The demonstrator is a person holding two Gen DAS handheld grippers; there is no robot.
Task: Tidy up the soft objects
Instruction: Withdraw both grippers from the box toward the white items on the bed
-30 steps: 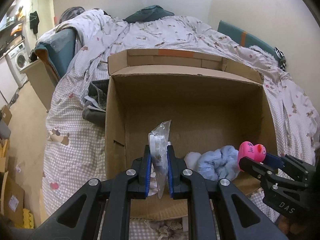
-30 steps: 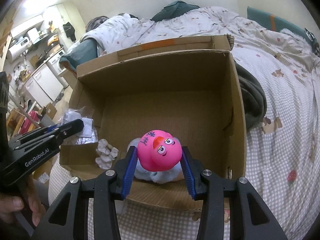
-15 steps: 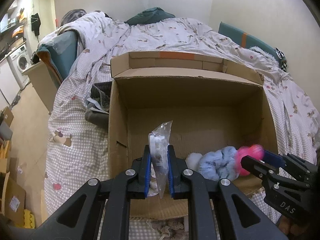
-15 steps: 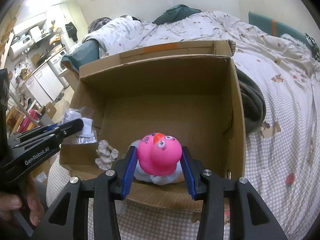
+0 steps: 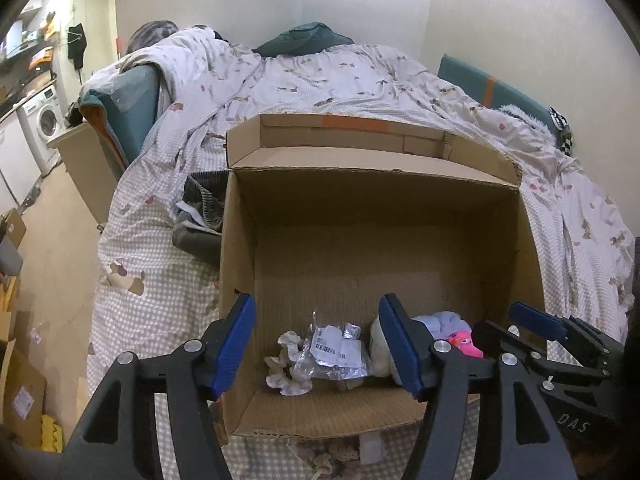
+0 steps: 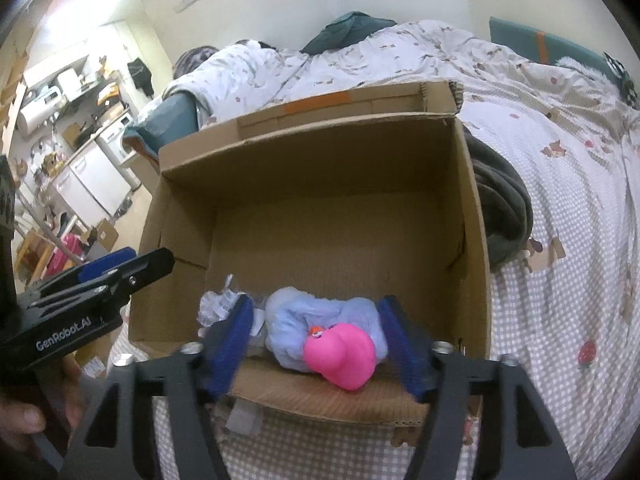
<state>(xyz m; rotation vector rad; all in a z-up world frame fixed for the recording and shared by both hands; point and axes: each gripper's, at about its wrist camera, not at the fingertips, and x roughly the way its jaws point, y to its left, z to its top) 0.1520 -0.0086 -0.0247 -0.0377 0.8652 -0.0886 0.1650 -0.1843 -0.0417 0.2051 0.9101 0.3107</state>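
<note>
Left claw [image 5: 318, 344] spread wide, nothing gripped; clear plastic packet [image 5: 334, 354] seen between its fingers, on cardboard box [image 5: 372, 204] floor. Right claw [image 6: 320, 338] spread wide, empty; pink rubber duck [image 6: 340, 354] lying between fingers against blue fluffy toy [image 6: 320, 310], inside box near front wall.

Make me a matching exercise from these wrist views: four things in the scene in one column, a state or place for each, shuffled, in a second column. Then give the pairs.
Column 1
1. pink duck
2. plastic packet
3. left gripper
4. dark grey garment

Column 2
A. open, holding nothing
B. outside the cardboard box, on the bed
C. lying on the blue fluffy cloth
D. on the box floor beside a white scrunchie

Pairs: 1-C, 2-D, 3-A, 4-B
</note>
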